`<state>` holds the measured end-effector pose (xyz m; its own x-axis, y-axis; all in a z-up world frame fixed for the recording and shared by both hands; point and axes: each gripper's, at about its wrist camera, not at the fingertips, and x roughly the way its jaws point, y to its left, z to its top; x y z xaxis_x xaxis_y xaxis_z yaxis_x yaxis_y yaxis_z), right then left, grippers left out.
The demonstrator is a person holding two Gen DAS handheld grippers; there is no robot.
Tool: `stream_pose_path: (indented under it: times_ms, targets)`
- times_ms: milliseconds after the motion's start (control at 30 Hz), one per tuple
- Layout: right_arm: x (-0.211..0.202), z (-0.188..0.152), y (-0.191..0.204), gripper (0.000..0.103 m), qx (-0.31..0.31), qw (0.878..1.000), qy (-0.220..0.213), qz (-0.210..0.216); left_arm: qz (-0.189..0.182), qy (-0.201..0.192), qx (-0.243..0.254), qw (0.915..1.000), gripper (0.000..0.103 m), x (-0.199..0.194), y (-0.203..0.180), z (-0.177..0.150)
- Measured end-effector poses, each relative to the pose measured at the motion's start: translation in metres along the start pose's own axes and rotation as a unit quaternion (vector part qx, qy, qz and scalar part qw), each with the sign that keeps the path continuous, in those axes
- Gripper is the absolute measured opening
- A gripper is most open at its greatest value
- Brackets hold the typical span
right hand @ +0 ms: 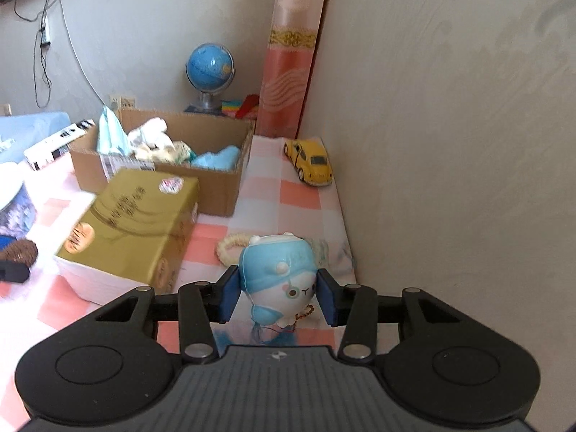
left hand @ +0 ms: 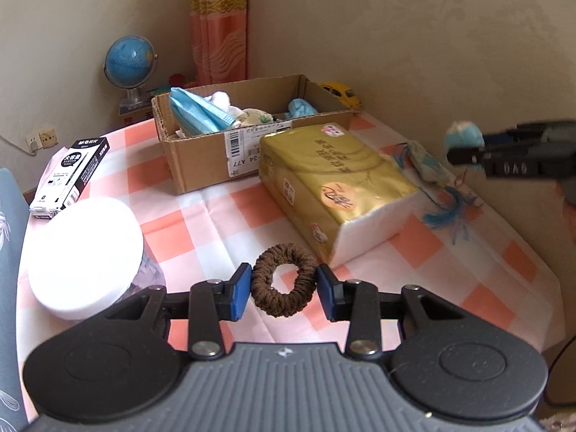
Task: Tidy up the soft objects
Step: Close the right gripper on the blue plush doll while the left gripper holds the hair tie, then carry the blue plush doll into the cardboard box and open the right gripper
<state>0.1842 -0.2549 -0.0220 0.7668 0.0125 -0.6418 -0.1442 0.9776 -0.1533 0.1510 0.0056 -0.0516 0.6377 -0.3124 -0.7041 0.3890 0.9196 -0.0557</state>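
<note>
My left gripper [left hand: 284, 288] is shut on a brown hair scrunchie [left hand: 280, 306], held a little above the checked tablecloth [left hand: 201, 223]. My right gripper [right hand: 277, 295] is shut on a blue and white plush toy [right hand: 277, 270], its blue pads pressing the toy's sides. In the left wrist view that toy [left hand: 464, 135] hangs at the right edge, above the table. An open cardboard box [left hand: 201, 158] [right hand: 216, 194] at the back holds blue face masks [left hand: 198, 111], white cloth and a blue soft item. A cream scrunchie [right hand: 230, 248] lies on the cloth behind the toy.
A gold tissue pack [left hand: 324, 165] [right hand: 136, 216] lies in front of the box. A patterned sachet with blue tassels [left hand: 428, 165] lies by the wall. A yellow toy car [right hand: 309, 162], a globe [right hand: 208, 64], a white-lidded jar [left hand: 82, 252] and a black-and-white carton [left hand: 68, 176] stand around.
</note>
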Motion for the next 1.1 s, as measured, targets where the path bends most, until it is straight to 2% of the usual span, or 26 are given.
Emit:
stream_pose_path:
  times_ms: [267,533,800,1100]
  targets:
    - [-0.033,0.018,-0.009,0.05,0.02,0.999,-0.01,0.029,-0.015,-0.008,0.021,0.9996,0.038,-0.019,-0.009,-0.008]
    - [-0.047,0.041,-0.015,0.05,0.016,0.999,-0.019,0.027,-0.026,-0.02,0.026,0.9991,0.038,-0.03,-0.014,-0.012]
    - [-0.023,0.077,-0.001,0.05,0.001,0.997,-0.012,0.074,-0.027,-0.024,0.016,0.9992,0.038,-0.035,-0.011,-0.014]
    - [0.03,0.141,0.04,0.05,-0.03,0.99,-0.009,0.139,-0.008,-0.027,-0.014,0.9995,0.038,-0.033,0.001,-0.013]
